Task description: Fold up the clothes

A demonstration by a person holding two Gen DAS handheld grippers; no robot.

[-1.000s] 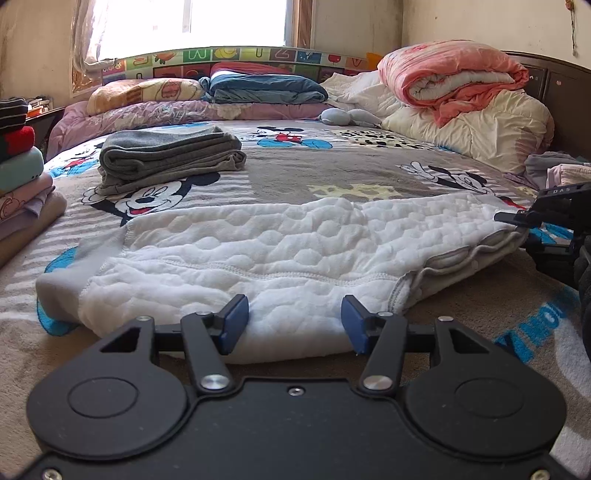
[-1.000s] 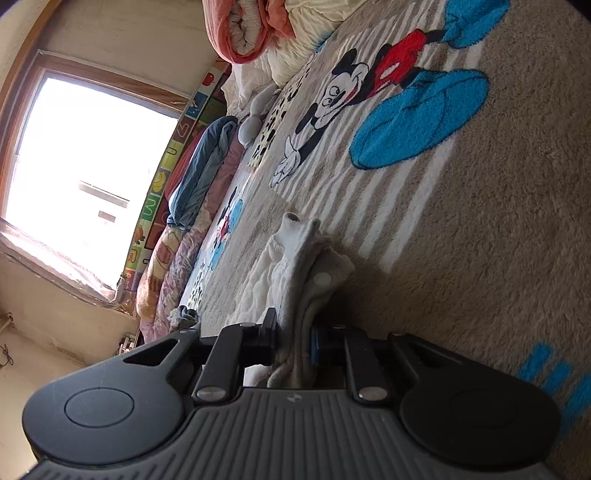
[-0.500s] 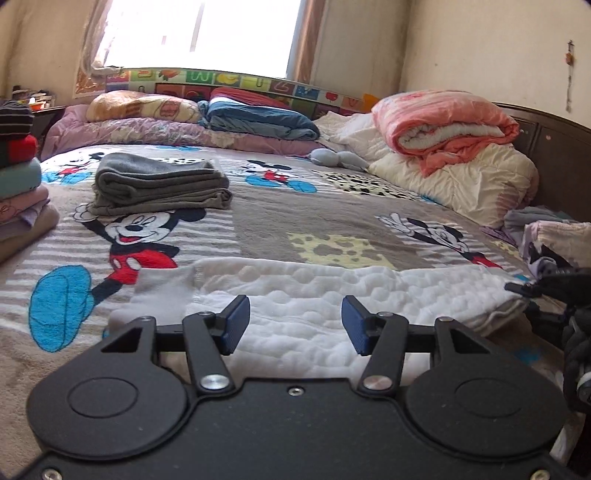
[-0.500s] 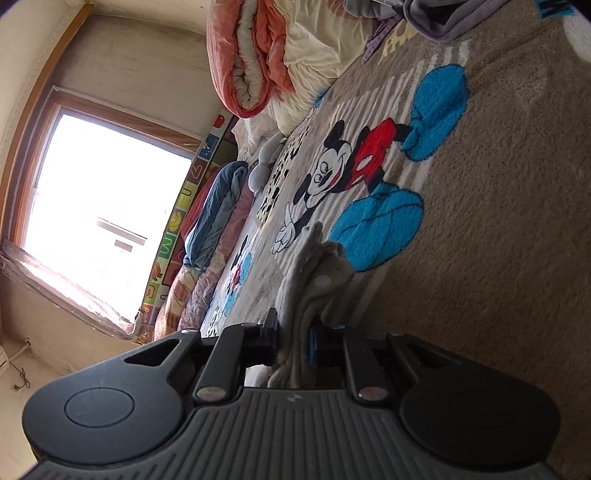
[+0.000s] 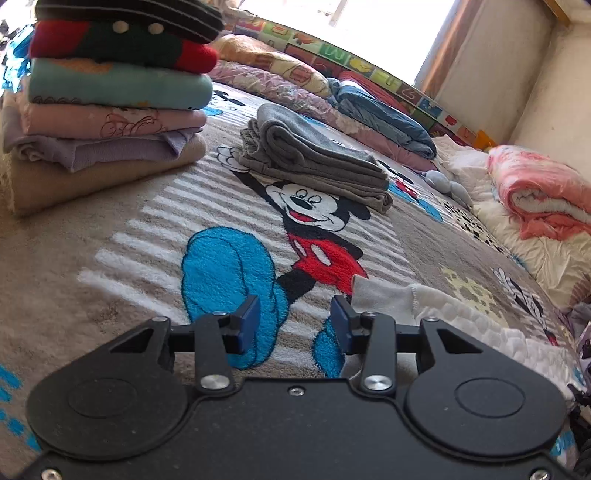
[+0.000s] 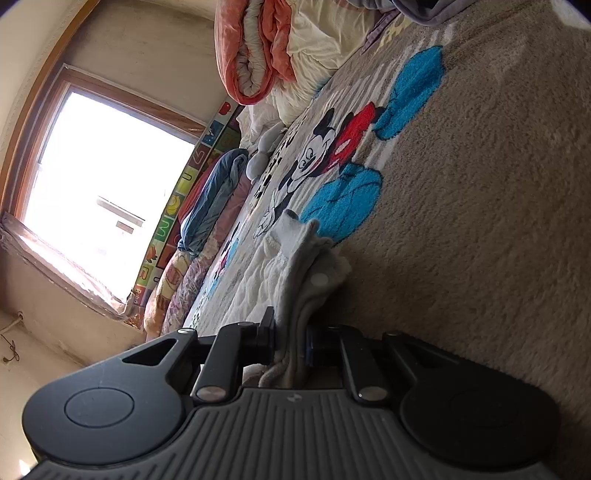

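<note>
A white quilted garment with grey trim (image 5: 454, 314) lies on the Mickey Mouse blanket (image 5: 147, 229), to the right of my left gripper (image 5: 293, 323). The left gripper is open and empty, its blue pads over the blanket's blue patch, just left of the garment's grey end. In the right wrist view my right gripper (image 6: 291, 341) is shut on a bunched edge of the same garment (image 6: 299, 258), close to the blanket (image 6: 480, 221).
A tall stack of folded clothes (image 5: 110, 96) stands at the left. Folded grey clothes (image 5: 314, 155) lie further back. Pillows and a blue quilt (image 5: 384, 114) line the headboard. A pink rolled quilt (image 5: 543, 199) sits on the right, with loose clothes (image 6: 424, 9) near it.
My left gripper has swung left, off the white garment, and now faces the stack of folded clothes. The right gripper keeps its hold on the garment's edge and has shifted slightly.
</note>
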